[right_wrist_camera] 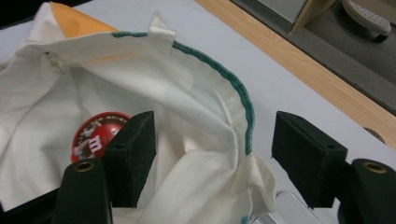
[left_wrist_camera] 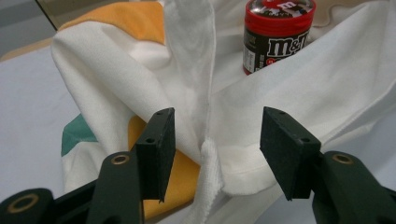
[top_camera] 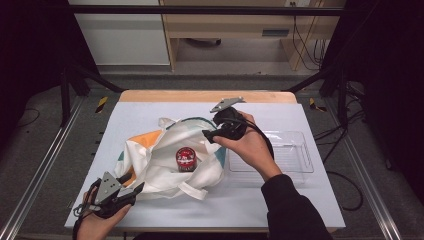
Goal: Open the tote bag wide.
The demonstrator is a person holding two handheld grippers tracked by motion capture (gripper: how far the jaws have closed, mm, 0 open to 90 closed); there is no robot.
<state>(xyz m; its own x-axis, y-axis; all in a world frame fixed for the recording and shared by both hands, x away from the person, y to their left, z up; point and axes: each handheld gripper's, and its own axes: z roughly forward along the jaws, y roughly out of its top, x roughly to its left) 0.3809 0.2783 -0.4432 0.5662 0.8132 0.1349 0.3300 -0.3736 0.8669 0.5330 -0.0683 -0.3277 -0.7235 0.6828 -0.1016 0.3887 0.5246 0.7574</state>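
Observation:
A white cloth bag [top_camera: 160,150] with orange and teal patches lies crumpled at the table's middle. A red-lidded M&M's jar [top_camera: 186,159] stands upright in its open mouth. My left gripper [top_camera: 131,191] is at the bag's near left corner. It stands open, with a white strap [left_wrist_camera: 205,154] of the bag between its jaws; the jar [left_wrist_camera: 278,35] is beyond. My right gripper [top_camera: 208,135] hovers at the bag's far right rim. It is open, its jaws straddling the teal-stitched rim [right_wrist_camera: 243,102], with the jar [right_wrist_camera: 95,137] inside the bag to the left.
A clear plastic tray [top_camera: 292,152] sits right of the bag, under my right forearm. The grey table mat [top_camera: 280,200] ends at a wooden strip [top_camera: 200,96] at the back. Black frame posts flank the table.

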